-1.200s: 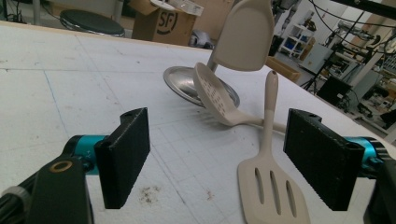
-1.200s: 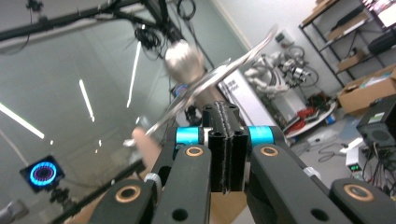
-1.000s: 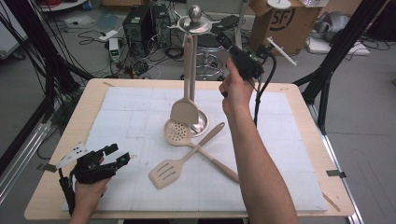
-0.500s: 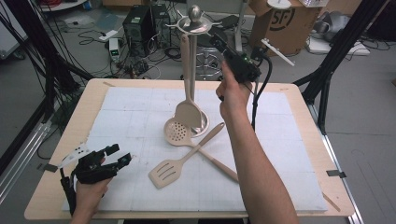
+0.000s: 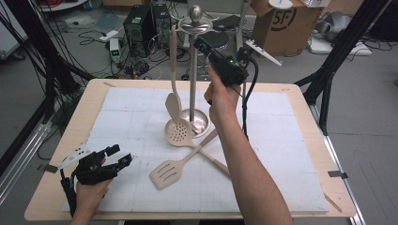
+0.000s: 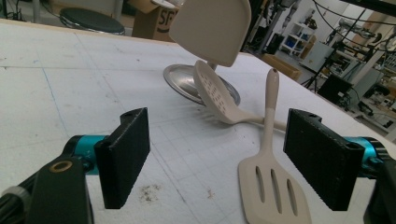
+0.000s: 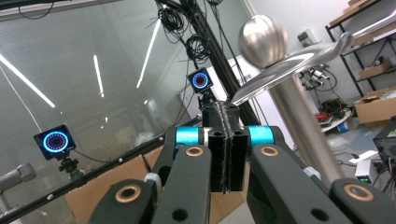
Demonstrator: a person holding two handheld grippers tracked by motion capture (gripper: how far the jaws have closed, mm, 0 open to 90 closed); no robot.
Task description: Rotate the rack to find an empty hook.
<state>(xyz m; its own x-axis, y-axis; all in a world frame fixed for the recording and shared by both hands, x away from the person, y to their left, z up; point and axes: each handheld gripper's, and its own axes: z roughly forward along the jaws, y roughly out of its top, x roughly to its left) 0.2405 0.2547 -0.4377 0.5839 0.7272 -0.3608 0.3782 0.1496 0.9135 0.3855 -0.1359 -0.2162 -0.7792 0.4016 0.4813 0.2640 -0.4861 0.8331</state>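
A steel utensil stand (image 5: 193, 70) with a ball top stands at the table's middle back. A beige spatula (image 5: 172, 79) hangs from its hook, left of the pole, blade down. On the mat lie a perforated spoon (image 5: 178, 133) and a slotted turner (image 5: 166, 173), handles crossed. My right gripper (image 5: 202, 43) is raised beside the stand's top, jaws shut with nothing between them; the right gripper view has the ball (image 7: 263, 35) just past my right gripper (image 7: 224, 112). My left gripper (image 5: 119, 155) rests open at the front left, aimed at the turner (image 6: 273, 186) and spoon (image 6: 215, 91).
The white mat (image 5: 281, 154) covers most of the wooden table (image 5: 324, 140). Black frame legs, cables, a cardboard box (image 5: 281, 21) and electronics stand on the floor behind the table. The stand's round base (image 6: 182, 79) lies beyond the spoon.
My right gripper has moved left, closer to the stand's top. The hanging spatula has shifted from in front of the pole to its left. The left gripper has stayed put.
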